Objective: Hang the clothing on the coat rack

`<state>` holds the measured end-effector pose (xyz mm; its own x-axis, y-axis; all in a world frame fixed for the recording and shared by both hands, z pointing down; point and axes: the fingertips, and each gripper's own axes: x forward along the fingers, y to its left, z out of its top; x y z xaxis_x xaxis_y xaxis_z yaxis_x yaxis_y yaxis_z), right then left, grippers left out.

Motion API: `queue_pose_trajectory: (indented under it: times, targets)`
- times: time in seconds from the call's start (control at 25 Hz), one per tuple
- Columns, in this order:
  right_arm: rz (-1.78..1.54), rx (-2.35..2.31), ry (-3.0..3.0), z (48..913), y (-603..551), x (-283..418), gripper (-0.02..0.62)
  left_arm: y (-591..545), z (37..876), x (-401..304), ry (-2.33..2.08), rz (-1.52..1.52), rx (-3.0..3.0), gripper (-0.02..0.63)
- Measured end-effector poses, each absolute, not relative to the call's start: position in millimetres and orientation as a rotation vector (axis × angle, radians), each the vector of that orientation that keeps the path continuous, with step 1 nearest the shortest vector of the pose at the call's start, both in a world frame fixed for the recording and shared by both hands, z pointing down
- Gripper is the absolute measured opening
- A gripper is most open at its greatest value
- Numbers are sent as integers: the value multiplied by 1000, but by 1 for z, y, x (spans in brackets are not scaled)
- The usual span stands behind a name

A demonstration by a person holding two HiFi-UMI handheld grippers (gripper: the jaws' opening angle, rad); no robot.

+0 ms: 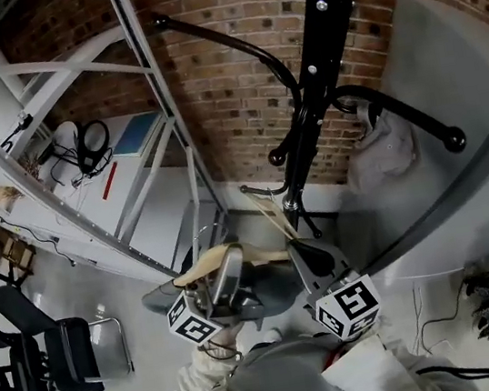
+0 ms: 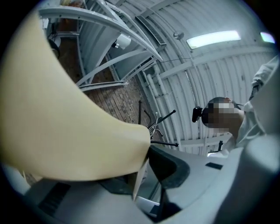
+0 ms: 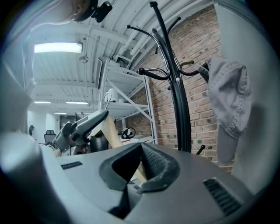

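A pale wooden hanger (image 1: 207, 262) is held low in front of the black coat rack (image 1: 315, 68). My left gripper (image 1: 230, 280) is shut on the hanger's broad arm, which fills the left gripper view (image 2: 65, 122). My right gripper (image 1: 315, 260) is closed on a thin pale part of the same hanger (image 3: 139, 168), seen between its pads. A grey garment (image 1: 387, 151) hangs from a curved hook on the rack's right side, and in the right gripper view it (image 3: 229, 103) droops beside the pole (image 3: 177, 92). In that view the left gripper (image 3: 81, 127) grips the hanger's wood.
A red brick wall (image 1: 229, 100) stands behind the rack. Grey metal shelving (image 1: 140, 87) with a white shelf and headphones (image 1: 92, 145) rises at left. Black chairs (image 1: 58, 353) sit lower left. A grey panel (image 1: 457, 83) lies right of the rack.
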<state>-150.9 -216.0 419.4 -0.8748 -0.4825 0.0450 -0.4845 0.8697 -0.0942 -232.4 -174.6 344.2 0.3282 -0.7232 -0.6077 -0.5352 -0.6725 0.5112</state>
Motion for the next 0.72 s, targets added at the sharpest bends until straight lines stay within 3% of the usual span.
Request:
queue_pose_trajectory:
  times: [0.72]
  targets:
    - [178, 1248, -2855, 424, -191, -135, 25, -178, 348, -237, -810, -1149, 2460, 106]
